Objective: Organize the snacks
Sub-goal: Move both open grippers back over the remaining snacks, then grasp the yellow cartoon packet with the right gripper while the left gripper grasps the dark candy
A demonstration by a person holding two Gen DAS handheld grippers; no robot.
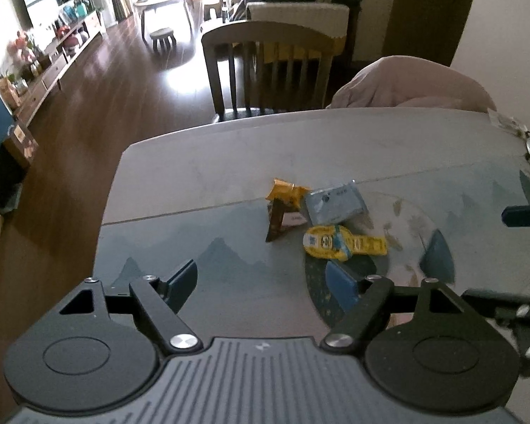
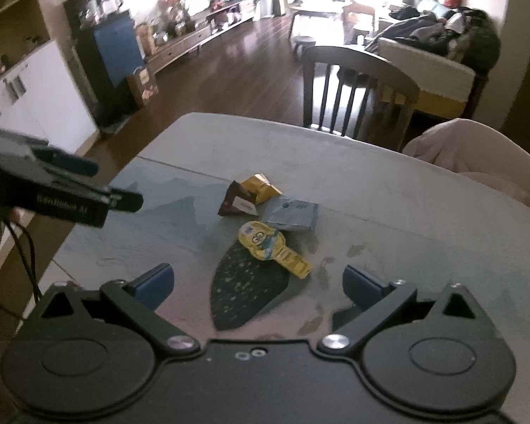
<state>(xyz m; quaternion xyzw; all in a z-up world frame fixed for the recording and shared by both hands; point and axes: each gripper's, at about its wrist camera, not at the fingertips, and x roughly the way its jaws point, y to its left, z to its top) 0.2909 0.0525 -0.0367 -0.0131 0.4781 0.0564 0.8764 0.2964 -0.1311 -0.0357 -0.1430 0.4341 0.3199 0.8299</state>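
Observation:
Several snack packets lie bunched on the table mat: a yellow cartoon packet [image 1: 342,244] [image 2: 270,245], a grey-blue pouch [image 1: 335,203] [image 2: 291,213], a gold wrapper [image 1: 288,192] [image 2: 261,185] and a brown triangular packet [image 1: 277,224] [image 2: 235,203]. My left gripper [image 1: 263,284] hangs open just short of the pile, nothing between its blue pads; in the right wrist view it shows at the left edge [image 2: 88,180]. My right gripper [image 2: 258,284] is open wide and empty, near the yellow packet. Its blue fingertips [image 1: 438,256] show at the right of the left wrist view.
The table [image 1: 229,152] has a printed mountain-pattern mat [image 1: 201,247] with a dark oval patch [image 2: 247,289]. A wooden chair [image 1: 268,67] stands at the far edge and a pink cloth bundle [image 1: 406,84] at the far right corner. Floor drops off to the left.

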